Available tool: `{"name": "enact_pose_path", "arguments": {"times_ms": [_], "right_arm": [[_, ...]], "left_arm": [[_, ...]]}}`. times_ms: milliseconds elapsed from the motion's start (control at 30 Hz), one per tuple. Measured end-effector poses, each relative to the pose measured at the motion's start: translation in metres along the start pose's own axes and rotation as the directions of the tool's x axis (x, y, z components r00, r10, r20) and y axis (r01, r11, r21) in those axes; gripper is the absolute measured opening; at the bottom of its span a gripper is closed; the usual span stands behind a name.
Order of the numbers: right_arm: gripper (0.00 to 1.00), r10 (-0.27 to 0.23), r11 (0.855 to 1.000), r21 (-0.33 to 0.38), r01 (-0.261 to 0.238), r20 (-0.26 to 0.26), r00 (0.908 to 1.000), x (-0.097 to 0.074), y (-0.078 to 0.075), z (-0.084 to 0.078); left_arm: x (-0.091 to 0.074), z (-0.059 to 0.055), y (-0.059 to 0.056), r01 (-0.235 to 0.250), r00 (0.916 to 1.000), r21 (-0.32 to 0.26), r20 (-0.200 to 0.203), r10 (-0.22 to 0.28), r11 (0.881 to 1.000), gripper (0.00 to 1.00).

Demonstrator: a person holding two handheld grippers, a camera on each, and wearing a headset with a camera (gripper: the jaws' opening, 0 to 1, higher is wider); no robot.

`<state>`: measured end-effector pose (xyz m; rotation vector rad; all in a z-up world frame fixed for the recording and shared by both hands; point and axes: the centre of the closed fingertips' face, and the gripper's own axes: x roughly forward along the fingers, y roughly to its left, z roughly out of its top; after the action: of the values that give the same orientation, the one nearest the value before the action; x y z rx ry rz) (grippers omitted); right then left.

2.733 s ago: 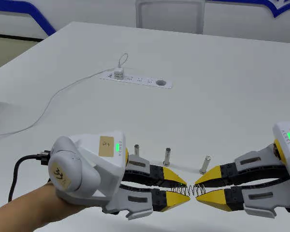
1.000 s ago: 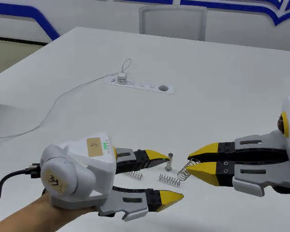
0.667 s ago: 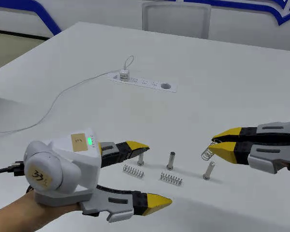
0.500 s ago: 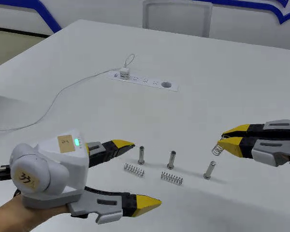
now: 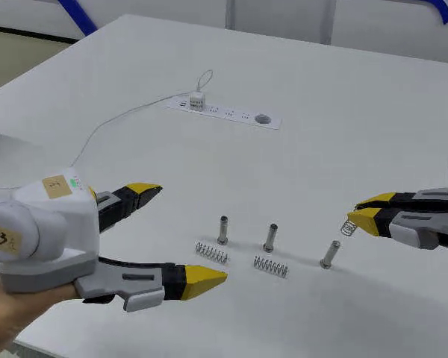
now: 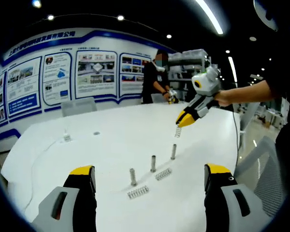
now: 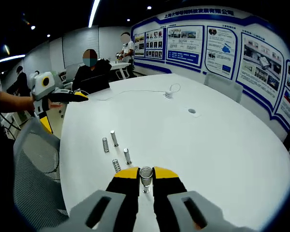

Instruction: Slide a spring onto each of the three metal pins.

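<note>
Presently pinching one spring (image 5: 349, 227) by its end in the clenched right gripper (image 5: 361, 210), just above and beside the rightmost pin (image 5: 330, 253). Left gripper (image 5: 188, 233) spread wide, holding nothing. Loose springs (image 5: 211, 253) lying on the table (image 5: 321, 112) near two bare pins (image 5: 222, 229). Likely hazards: coil sagging off-axis, catching the pin tip, toppling it, or popping free.

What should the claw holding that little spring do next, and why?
Probably lower the right gripper a little, toward the rightmost pin: its jaws are shut on a spring that hangs just above that bare pin. In the right gripper view, spring and pin nearly line up.
</note>
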<state>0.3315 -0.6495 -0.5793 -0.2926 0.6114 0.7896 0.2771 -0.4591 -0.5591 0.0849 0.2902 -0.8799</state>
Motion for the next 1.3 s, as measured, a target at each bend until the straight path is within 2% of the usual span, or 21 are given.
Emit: {"name": "enact_pose_path", "arguments": {"times_ms": [400, 700, 833, 933, 1033, 1300], "right_arm": [[0.10, -0.003, 0.998, 0.056, 0.005, -0.033, 0.9995, 0.016, -0.003, -0.020], [0.11, 0.006, 0.998, 0.059, -0.004, -0.039, 0.9992, 0.023, 0.001, -0.021], [0.11, 0.005, 0.999, 0.052, -0.002, -0.051, 0.9987, 0.025, 0.002, -0.025], [0.11, 0.005, 0.999, 0.051, -0.002, -0.060, 0.9982, 0.030, 0.002, -0.030], [0.11, 0.002, 0.999, 0.037, 0.001, -0.079, 0.9969, 0.035, 0.003, -0.038], [0.11, 0.010, 1.000, 0.016, -0.009, -0.089, 0.9960, 0.043, 0.006, -0.051]], "left_arm": [[-0.007, -0.013, 0.003, -0.014, 0.9993, -0.027, -0.036, 0.013, 1.000, 0.96], [-0.013, -0.021, 0.003, -0.018, 0.9980, -0.044, -0.060, 0.016, 0.999, 0.96], [-0.014, -0.020, 0.003, -0.020, 0.9982, -0.047, -0.058, 0.017, 0.999, 0.96], [-0.014, -0.014, 0.001, -0.014, 0.9992, -0.063, -0.038, 0.011, 0.998, 0.96], [-0.013, -0.010, -0.001, -0.015, 0.9993, -0.049, -0.034, 0.014, 0.999, 0.96], [-0.012, -0.010, -0.001, -0.019, 0.9993, -0.064, -0.034, 0.016, 0.998, 0.96]]}}
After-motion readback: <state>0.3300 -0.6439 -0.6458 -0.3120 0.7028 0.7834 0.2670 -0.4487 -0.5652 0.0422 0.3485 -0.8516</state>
